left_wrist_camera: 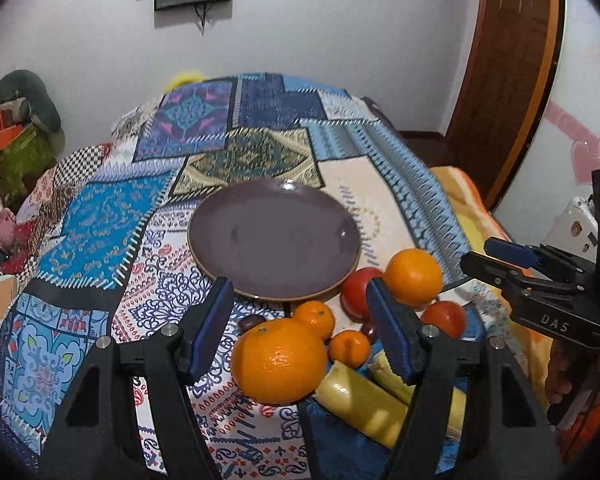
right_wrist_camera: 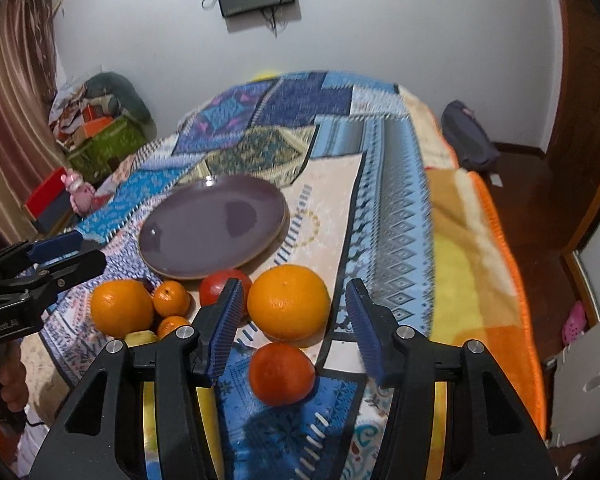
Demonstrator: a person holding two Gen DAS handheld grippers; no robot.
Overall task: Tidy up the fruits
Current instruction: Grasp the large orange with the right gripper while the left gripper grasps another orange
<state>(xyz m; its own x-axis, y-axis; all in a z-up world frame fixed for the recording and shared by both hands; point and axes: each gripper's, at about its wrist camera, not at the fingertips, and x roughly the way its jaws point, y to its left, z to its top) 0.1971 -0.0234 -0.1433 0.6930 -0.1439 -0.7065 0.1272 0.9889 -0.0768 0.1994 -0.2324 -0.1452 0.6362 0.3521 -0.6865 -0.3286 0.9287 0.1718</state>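
Both grippers, left (left_wrist_camera: 300, 324) & right (right_wrist_camera: 294, 328), jaws apart w/ nothing held, hang over fruit clustered beside empty plate (left_wrist_camera: 274, 236), prob. its destination.

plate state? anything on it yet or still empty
Empty. The purple plate shows a bare surface in both wrist views; the oranges and the other fruit all sit on the patterned cloth beside it.
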